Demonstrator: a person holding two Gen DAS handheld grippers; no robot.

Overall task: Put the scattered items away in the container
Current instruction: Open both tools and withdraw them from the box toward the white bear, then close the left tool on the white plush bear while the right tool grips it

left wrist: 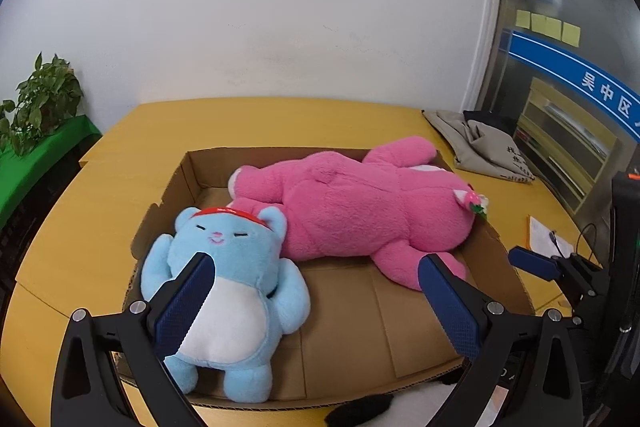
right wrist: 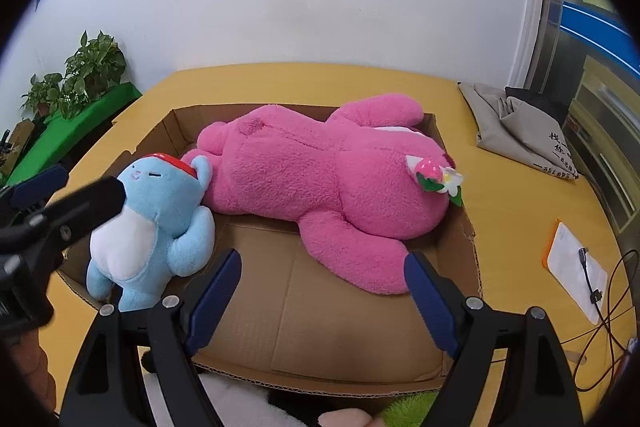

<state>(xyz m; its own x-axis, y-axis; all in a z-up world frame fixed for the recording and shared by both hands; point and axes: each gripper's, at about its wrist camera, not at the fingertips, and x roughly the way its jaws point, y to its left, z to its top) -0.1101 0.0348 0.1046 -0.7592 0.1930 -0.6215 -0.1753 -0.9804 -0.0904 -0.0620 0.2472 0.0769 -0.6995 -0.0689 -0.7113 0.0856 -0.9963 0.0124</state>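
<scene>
Cardboard tray (left wrist: 192,167), a shallow brown box on the yellow worktop (left wrist: 120,155), already holds a big pink plush bear (right wrist: 320,171) lying across its far half and a small blue-and-white plush cat with a red headband (left wrist: 236,267) at its left edge, feet hanging over the near rim. Both the left tongs (left wrist: 316,291) and right tongs (right wrist: 324,291) hover spread and pinching nothing over the bare tray floor. More soft toys, white, black and green, peek below the near rim (right wrist: 412,403); reaching down for them could knock that rim or tip the blue cat out, while a beige cloth bag (right wrist: 516,131), white card and black cable (right wrist: 600,311) crowd the right.
</scene>
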